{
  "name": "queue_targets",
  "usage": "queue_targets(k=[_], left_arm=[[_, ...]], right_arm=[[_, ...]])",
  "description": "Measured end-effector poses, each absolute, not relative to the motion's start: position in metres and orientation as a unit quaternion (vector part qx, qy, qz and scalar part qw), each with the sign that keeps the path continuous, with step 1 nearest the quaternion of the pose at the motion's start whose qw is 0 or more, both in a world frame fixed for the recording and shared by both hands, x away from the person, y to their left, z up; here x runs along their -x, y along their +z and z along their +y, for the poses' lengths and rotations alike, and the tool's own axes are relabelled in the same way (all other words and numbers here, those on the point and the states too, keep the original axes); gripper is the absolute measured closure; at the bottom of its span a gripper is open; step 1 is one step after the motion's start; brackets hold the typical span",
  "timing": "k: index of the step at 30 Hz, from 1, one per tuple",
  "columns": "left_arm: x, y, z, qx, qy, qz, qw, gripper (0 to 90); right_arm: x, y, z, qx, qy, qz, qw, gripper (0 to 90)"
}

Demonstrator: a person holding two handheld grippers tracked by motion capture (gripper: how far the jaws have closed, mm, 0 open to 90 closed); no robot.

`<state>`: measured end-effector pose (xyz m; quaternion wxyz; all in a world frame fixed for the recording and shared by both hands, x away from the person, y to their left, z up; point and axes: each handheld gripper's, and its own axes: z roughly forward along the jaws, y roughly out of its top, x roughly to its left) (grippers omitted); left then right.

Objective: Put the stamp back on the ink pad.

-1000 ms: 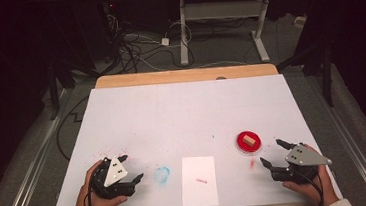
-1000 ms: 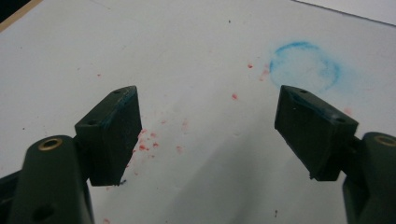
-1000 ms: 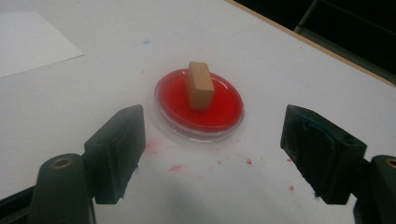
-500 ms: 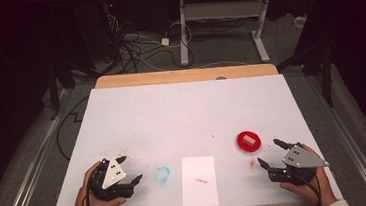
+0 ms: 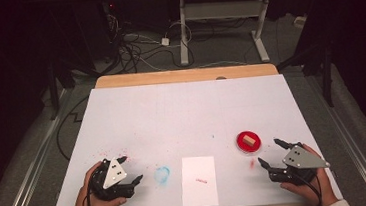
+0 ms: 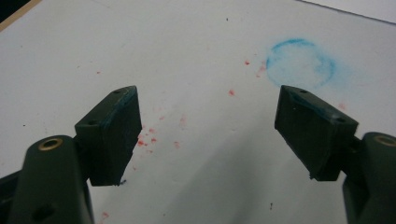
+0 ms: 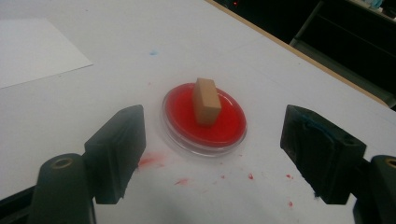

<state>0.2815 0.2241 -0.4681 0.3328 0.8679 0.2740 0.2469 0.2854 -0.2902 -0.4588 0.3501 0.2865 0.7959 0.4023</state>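
A shallow red dish (image 5: pixel 248 143) sits on the white table cover (image 5: pixel 187 117) at the right front, with a small tan block (image 5: pixel 247 139) standing in it. My right gripper (image 5: pixel 268 150) rests just right of and nearer than the dish, open with nothing between its fingers. In the right gripper view the dish (image 7: pixel 204 119) and block (image 7: pixel 206 100) lie straight ahead of the open right gripper (image 7: pixel 212 135), a short way beyond the jaw tips. My left gripper (image 5: pixel 131 168) lies open at the left front; in its own view the left gripper (image 6: pixel 208 121) holds nothing.
A white paper sheet (image 5: pixel 199 181) with a small red mark lies at the front middle. A blue ring stain (image 5: pixel 161 174) sits between it and the left gripper. Red specks (image 5: pixel 112 153) dot the cover nearby. The wooden table edge (image 5: pixel 183 76) runs along the far side.
The right gripper has edged very slightly to the left. The left gripper has stayed where it was.
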Motion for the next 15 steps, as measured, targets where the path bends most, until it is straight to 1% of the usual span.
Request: queue_targets(k=[15], left_arm=[[-0.2863,-0.4687,0.2224,-0.868,0.244,0.280,0.330,22.0]], right_arm=[[-0.2852,-0.4584,-0.2928,-0.284,0.403,0.794,0.355,22.7]])
